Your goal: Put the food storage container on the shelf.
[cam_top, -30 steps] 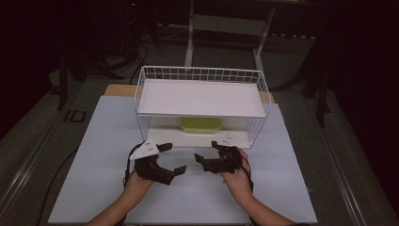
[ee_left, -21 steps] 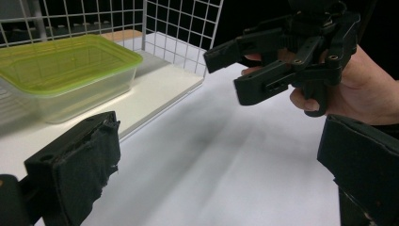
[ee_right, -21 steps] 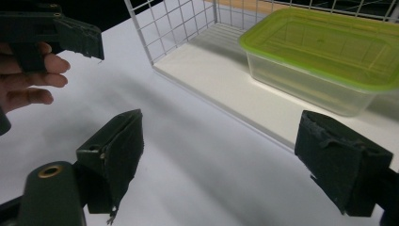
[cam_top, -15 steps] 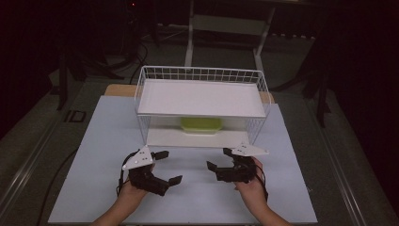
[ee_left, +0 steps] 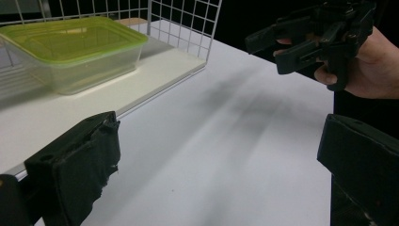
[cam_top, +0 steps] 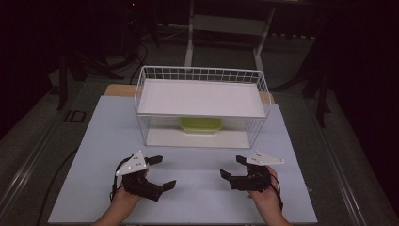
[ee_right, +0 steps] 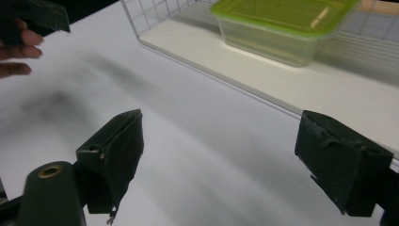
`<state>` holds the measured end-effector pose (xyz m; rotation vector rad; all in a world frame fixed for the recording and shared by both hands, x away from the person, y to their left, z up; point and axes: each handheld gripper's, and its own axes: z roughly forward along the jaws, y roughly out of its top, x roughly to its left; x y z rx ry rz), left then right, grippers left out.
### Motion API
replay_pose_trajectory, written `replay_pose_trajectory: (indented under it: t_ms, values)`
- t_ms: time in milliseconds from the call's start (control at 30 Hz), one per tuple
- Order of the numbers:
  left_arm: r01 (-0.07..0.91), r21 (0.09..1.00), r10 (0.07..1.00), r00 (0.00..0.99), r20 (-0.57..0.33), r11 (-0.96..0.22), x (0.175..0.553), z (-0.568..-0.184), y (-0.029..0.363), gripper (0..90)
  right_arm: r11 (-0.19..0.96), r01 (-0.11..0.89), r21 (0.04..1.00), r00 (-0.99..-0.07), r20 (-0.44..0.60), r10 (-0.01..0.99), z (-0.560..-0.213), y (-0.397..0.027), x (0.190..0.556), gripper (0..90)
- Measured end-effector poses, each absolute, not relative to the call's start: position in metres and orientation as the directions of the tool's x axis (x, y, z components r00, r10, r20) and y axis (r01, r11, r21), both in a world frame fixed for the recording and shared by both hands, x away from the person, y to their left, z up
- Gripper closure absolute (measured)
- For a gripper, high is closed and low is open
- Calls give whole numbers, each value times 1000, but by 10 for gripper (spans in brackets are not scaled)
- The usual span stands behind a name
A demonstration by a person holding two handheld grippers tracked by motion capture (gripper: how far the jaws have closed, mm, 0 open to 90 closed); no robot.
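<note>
I hold my left claw (cam_top: 157, 172) and my right claw (cam_top: 234, 168) low over the white surface (cam_top: 197, 197), both with jaws spread wide and nothing between them, each turned inward toward the other. The thing nearest my reach is the box (cam_top: 201, 125), a clear plastic tub with a yellow-green lid, sitting at about twelve o'clock from my hands on the bottom board of the wire basket (cam_top: 260, 80), under its white shelf (cam_top: 201, 98) and toward the back. In the left claw view the box (ee_left: 70, 54) looks thin-walled and see-through, and I make out nothing inside it, so I judge it light; through the lid in the right claw view a pale stick-like mark shows on the box (ee_right: 282, 28), and I cannot tell what it is. The walls will likely flex if I squeeze hard, and the smooth plastic may slip against my pads, so I would take it across the short sides just under the lid's rim, where the lip stiffens it and gives a ledge to catch. The lid may be only pressed on, so I would not lift by it alone. The shelf above leaves little headroom, so I would slide the box forward along the board, out of the open front.
</note>
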<state>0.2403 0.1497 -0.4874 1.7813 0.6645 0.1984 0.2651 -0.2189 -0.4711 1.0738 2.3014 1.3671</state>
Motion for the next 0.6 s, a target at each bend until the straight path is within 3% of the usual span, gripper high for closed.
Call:
replay_pose_trajectory:
  t_ms: [600]
  values:
    - [321,921,525,835,-165,-221,237,-500,148,4,336,443,831,-727,114,677,-492,-235,259,159]
